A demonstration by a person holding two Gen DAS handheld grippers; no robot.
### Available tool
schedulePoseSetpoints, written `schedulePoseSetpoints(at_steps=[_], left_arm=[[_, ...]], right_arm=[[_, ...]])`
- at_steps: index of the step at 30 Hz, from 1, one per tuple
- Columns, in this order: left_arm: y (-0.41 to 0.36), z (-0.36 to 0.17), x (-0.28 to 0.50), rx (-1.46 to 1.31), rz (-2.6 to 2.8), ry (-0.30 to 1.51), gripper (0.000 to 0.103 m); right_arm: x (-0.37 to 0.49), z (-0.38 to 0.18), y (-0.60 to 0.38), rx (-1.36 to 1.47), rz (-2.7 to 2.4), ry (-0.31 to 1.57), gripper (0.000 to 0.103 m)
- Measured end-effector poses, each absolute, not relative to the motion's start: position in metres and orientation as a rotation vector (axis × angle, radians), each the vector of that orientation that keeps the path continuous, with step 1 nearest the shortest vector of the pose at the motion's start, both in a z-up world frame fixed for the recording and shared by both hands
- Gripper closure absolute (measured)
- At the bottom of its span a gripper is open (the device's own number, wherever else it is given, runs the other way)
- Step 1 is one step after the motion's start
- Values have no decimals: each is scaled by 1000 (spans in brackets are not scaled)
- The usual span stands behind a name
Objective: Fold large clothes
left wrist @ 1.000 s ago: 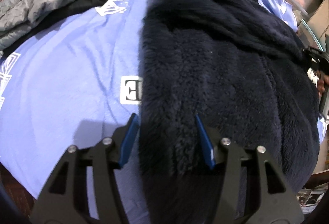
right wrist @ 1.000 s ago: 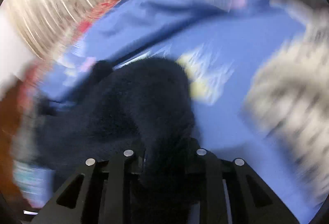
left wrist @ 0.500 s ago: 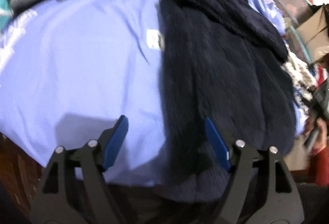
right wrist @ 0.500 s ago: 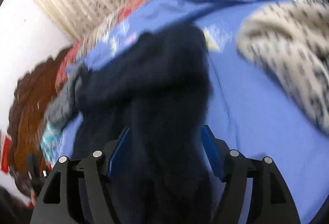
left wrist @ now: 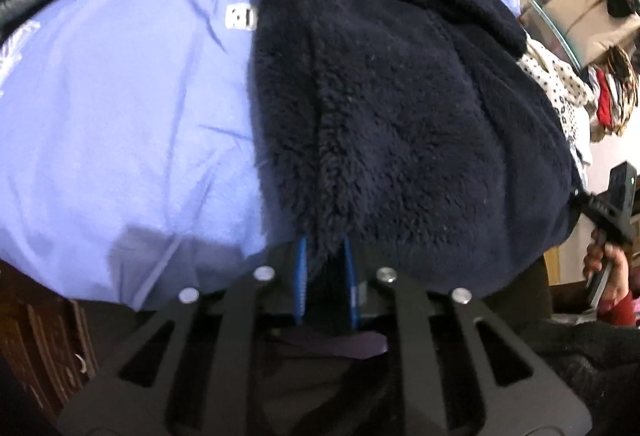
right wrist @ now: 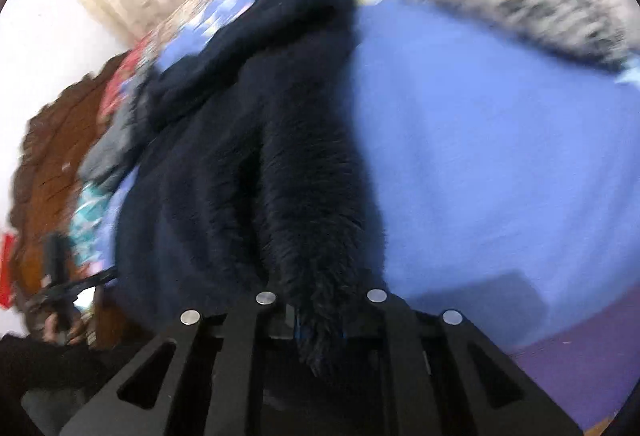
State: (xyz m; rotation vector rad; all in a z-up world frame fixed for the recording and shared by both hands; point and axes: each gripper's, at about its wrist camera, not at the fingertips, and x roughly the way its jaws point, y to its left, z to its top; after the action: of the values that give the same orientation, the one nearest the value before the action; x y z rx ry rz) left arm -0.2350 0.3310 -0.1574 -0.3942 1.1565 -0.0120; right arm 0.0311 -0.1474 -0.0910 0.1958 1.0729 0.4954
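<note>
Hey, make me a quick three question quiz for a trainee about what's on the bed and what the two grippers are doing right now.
1. True or false: the left gripper is shut on the fleece.
2. What does the right gripper hold? A) grey jacket B) fleece C) spotted garment
3. What colour is the sheet under the fleece?

Key: 1 true, its blue fingers pinch the near hem. 2 B, fleece. 3 blue.
</note>
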Motion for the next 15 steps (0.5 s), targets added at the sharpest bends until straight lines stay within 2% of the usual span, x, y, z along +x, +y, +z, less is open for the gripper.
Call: schedulePoseSetpoints(at_steps=[3,5,6,7,8,9,10,15], left_arm=[[324,-152,-236,-377,-12,1166,87],[324,-150,-238,-351,6,1151,80],[325,-150,-240,-358,13,1147,73],[327,-151,-243,-373,20,1149,60],[332,-154,-246,-404,14,1157,52],[337,-158,-250,-440,4,1169,39],[340,-163,-253,-473,-1,1182,33],[354,-187,-266,-679,-63,1223,33]], right_arm=[[31,-102,-146,195,492,1103,64],[26,-106,-142,216,519,1092,58],[25,-104,-143,244,535,1084,55],[23,-104,-145,278,556,1077,44],[21,-103,-145,310,575,1075,34],[18,-103,-148,335,595,1080,30],[16,-105,-152,341,606,1086,25],[2,-114,-156,342,638,1151,21]])
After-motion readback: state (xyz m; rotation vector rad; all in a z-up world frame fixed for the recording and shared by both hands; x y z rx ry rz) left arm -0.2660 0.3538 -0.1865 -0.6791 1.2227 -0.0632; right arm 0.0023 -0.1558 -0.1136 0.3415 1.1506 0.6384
